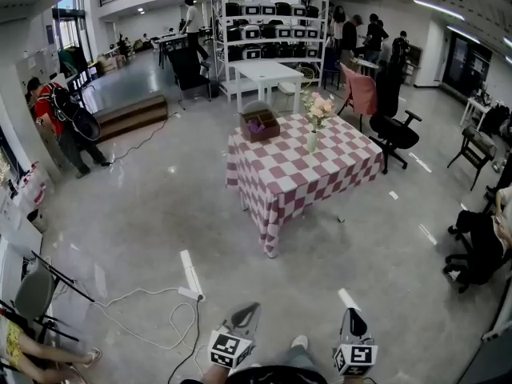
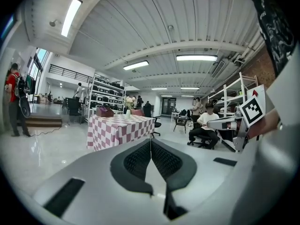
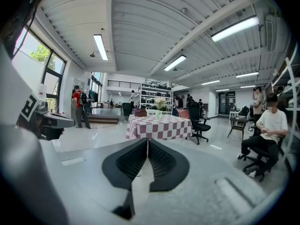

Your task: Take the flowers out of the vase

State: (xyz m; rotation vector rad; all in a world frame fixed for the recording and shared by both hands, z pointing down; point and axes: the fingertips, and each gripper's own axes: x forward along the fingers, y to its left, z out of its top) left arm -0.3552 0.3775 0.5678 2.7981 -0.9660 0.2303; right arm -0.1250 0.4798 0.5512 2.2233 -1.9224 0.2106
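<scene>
The left gripper had its jaws closed tip to tip, with nothing between them. The right gripper was in the same condition: jaws together and empty. In the head view both grippers were held low at the bottom edge of the frame, side by side but apart. Each pointed forward, close to level, across the open floor. Neither gripper touched any object.

The flowers stood upright in the vase, well apart from both grippers. The vase rested on the table, which was covered by a red-and-white checked cloth. A brown box sat on the table's far left part. A black office chair stood just beside the table's right side.
</scene>
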